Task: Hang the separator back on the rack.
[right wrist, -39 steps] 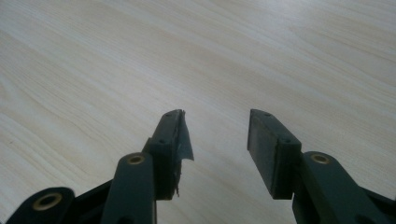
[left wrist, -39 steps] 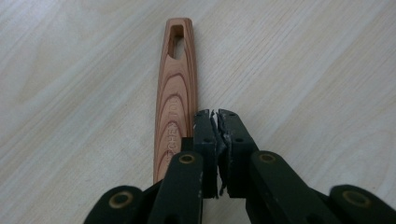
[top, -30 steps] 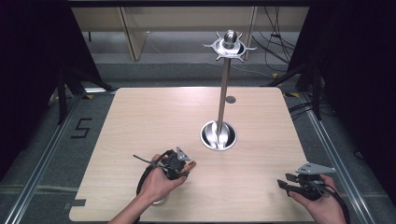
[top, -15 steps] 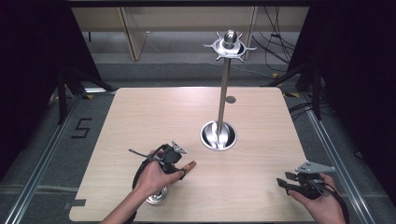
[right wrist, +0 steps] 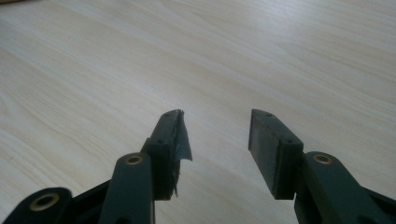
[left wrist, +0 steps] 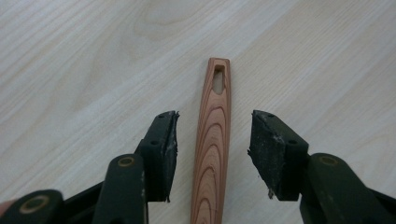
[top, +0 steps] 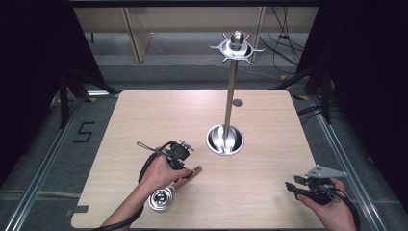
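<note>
High view shows a person at a pale wood worktop (top: 144, 120) with a hand-held gripper in each hand. Left hand-held gripper (top: 185, 166) sits over a ladle with a wooden handle (top: 188, 176) and a shiny metal bowl (top: 161, 198), lying flat near the front edge, bowl end closest to the person. Left gripper view looks straight down the handle (left wrist: 212, 154): it lies on the wood between the two black jaws with a clear gap on either side, so nothing is gripped. Those jaws have just been opening and then eased in a little, and they stand wide apart now. The handle's far end has a slotted hole (left wrist: 218, 79).

Right hand-held gripper (top: 296, 187) is over by the front right corner, well apart from the ladle. Right gripper view has its jaws spread with bare wood between them, holding nothing.

A metal stand (top: 230, 96) with a round base (top: 225, 140) and hooks up top stands mid-worktop, beyond the ladle.
</note>
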